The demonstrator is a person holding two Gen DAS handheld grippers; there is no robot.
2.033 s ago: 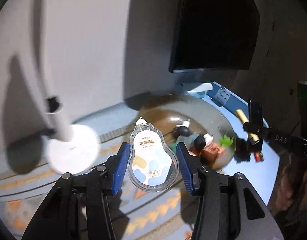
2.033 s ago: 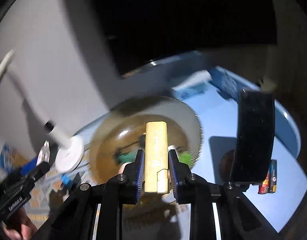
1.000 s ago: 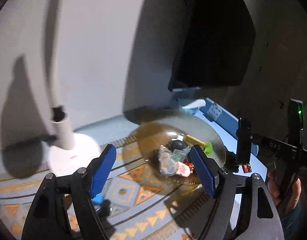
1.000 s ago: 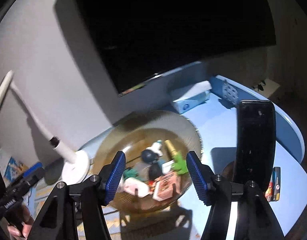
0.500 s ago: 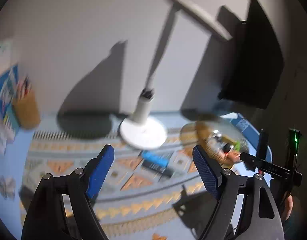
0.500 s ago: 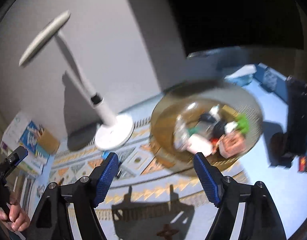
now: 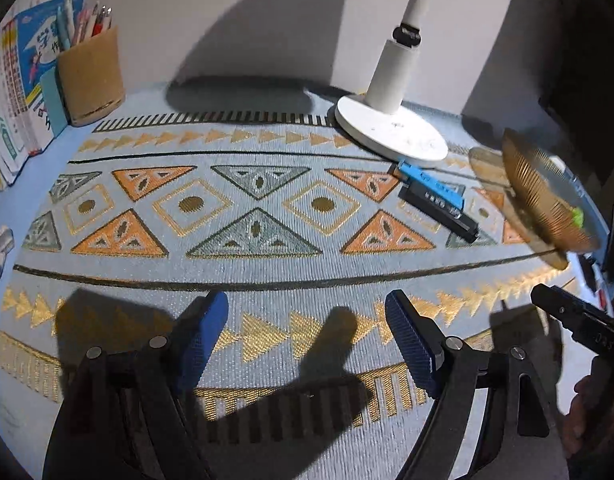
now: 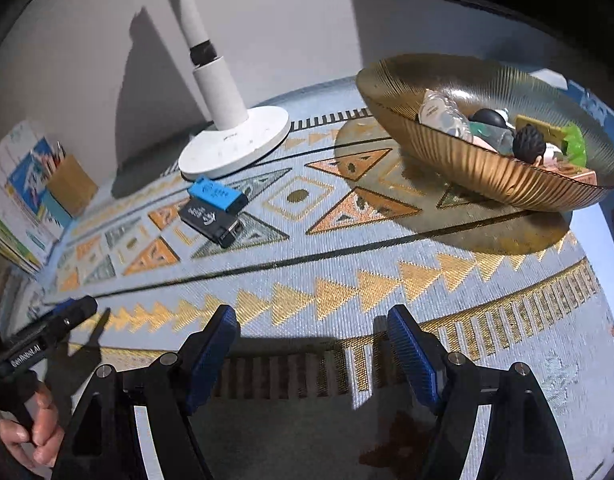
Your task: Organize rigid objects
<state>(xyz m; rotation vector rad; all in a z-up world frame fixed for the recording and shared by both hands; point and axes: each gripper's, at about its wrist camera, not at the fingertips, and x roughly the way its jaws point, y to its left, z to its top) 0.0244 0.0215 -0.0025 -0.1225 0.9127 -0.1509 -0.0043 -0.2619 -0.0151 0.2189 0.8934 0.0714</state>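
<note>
Now both claws stand wide and empty, the left gripper (image 7: 307,334) and right gripper (image 8: 311,344) pointing steeply down over the patterned woven mat (image 7: 243,240), their loads (a clear tape dispenser and a gold bar) dropped seconds ago into the ribbed amber glass bowl (image 8: 459,160). The bowl lies ahead-right of the right claw; next, likely, come the blue flash drive (image 8: 216,193) and black flash drive (image 8: 211,221), ahead-left.

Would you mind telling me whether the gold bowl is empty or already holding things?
Holding things. The gold bowl contains a small pile: a clear plastic item, a dark round object and a green piece.
</note>
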